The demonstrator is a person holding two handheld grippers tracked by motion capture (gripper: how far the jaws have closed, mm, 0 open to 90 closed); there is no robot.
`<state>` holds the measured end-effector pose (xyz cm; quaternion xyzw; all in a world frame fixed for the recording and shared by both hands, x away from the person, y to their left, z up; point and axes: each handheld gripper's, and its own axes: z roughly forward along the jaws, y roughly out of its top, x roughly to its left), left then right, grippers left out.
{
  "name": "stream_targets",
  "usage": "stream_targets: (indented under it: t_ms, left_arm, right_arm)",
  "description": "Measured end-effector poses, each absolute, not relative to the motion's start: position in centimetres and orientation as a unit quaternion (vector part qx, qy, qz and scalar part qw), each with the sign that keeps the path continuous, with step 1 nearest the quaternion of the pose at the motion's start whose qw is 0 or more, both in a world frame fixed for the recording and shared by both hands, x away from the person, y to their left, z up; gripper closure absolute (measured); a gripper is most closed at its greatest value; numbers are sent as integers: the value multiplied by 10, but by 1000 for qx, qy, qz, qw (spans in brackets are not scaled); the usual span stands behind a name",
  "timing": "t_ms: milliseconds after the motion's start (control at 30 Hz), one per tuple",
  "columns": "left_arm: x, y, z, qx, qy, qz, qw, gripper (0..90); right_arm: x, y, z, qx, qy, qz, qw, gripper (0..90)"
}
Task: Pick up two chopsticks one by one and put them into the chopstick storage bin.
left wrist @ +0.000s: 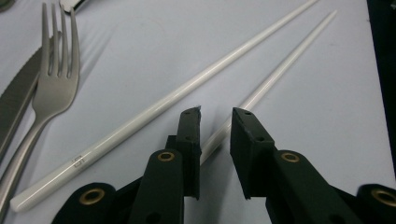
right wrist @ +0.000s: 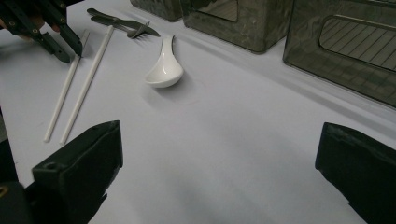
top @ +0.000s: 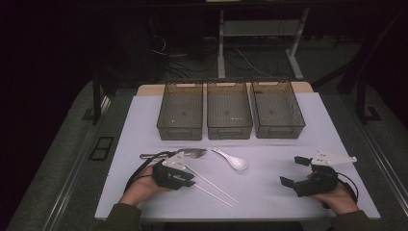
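**Left claw astride a chopstick, right claw idle**

Your left claw (left wrist: 215, 114) sits low over the white surface (top: 269, 183) with its jaws a narrow gap apart. In the left gripper view one chopstick (left wrist: 275, 74) runs between them; its near end passes into the gap, and the pads do not press on it. It lies flat on the surface. The second chopstick (left wrist: 154, 109) lies just beside it, to the left of the jaws in that view, with a small mark near its thick end. The two sticks lie nearly parallel and apart, closer at the far tips.

In the high view, your left claw (top: 185, 177) covers the thick ends of both chopsticks (top: 214, 187), which run from it toward the near edge at a slant.

A fork (left wrist: 56, 88) lies left of the chopsticks in the left gripper view, tines pointing away, with a knife (left wrist: 16, 105) touching its left side. A white spoon (top: 233, 160) lies bowl up, near the fork and apart from it.

Your right claw (top: 294, 171) rests at the right of the surface, well apart from the cutlery. Its jaws stand wide apart with nothing between them, as the right gripper view (right wrist: 219, 154) shows.

Three dark bins (top: 230, 115) stand side by side at the far end of the surface.
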<state>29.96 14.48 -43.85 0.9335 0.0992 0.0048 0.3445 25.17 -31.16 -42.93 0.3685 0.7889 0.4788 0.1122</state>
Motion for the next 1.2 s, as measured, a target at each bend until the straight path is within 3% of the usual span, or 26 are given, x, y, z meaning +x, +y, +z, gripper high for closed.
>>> stream_targets:
  t_ms: [400, 900, 1100, 1200]
  left_arm:
    - [287, 146, -437, 942, 79, 5, 325, 737]
    - [261, 165, -435, 942, 98, 20, 320, 748]
    - [259, 167, -436, 942, 97, 22, 319, 736]
    - [260, 163, -436, 941, 93, 23, 324, 686]
  right_arm:
    - [252, -312, -429, 369, 788, 479, 112, 7]
    - [251, -312, -429, 370, 789, 477, 112, 8]
    - [252, -311, -430, 369, 790, 477, 113, 8]
    - [251, -311, -429, 370, 789, 478, 112, 8]
